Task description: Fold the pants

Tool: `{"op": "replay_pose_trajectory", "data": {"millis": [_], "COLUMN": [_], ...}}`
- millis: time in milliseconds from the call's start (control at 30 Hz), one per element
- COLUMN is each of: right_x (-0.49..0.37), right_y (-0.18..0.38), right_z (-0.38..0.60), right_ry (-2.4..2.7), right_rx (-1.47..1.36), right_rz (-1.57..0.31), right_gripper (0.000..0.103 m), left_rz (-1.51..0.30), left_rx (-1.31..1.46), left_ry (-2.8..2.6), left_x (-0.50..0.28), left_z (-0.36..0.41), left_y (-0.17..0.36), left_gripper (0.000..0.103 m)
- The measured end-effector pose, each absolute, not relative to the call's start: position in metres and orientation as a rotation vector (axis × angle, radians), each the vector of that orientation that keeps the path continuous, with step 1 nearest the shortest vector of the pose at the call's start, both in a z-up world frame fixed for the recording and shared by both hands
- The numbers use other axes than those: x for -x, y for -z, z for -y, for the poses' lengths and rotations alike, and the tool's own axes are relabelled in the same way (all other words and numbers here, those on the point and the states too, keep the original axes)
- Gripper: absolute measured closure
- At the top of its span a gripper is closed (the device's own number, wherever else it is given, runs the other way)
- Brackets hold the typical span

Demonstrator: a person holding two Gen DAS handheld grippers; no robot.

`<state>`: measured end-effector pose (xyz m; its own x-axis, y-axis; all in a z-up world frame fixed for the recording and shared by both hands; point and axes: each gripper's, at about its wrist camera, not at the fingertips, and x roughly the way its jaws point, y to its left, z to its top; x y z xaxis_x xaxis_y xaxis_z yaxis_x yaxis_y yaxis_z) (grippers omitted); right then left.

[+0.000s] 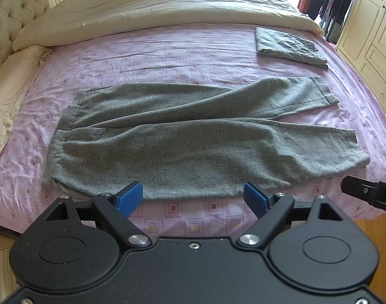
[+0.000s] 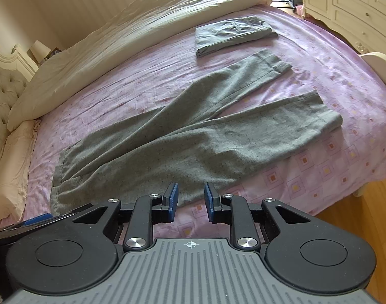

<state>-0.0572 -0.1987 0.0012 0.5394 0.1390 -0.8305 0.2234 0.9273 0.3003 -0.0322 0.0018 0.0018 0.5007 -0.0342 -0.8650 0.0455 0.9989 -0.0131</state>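
Observation:
Grey speckled pants (image 1: 182, 136) lie flat across the pink patterned bed sheet (image 1: 167, 50), waistband at the left and the two legs spread apart at the right; they also show in the right wrist view (image 2: 193, 136). My left gripper (image 1: 193, 198) is open and empty, just short of the near edge of the pants. My right gripper (image 2: 191, 200) is open with a narrower gap, empty, at the near edge of the pants. Its black tip shows in the left wrist view (image 1: 365, 192).
A second, folded grey garment (image 1: 289, 46) lies at the far right of the bed (image 2: 233, 34). A cream duvet (image 1: 167, 7) covers the far side. A pillow (image 1: 10, 88) and tufted headboard (image 1: 7, 12) are at the left. White cabinets (image 1: 370, 25) stand at the right, wooden floor (image 2: 357, 215) below.

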Motion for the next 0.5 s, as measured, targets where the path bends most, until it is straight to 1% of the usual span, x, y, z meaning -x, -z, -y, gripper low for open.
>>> {"op": "replay_pose_trajectory", "data": {"millis": [500], "right_x": [0.0516], "right_y": [0.0034], "right_z": [0.194], "right_ry": [0.058], "right_rx": [-0.405], "right_rz": [-1.014], "right_gripper": [0.08], "left_rz": [-1.048], "left_rx": [-0.011], "left_ry": [0.048], "left_x": [0.0308], "left_z": [-0.0021], "left_y": [-0.0003], "left_gripper": [0.016]}}
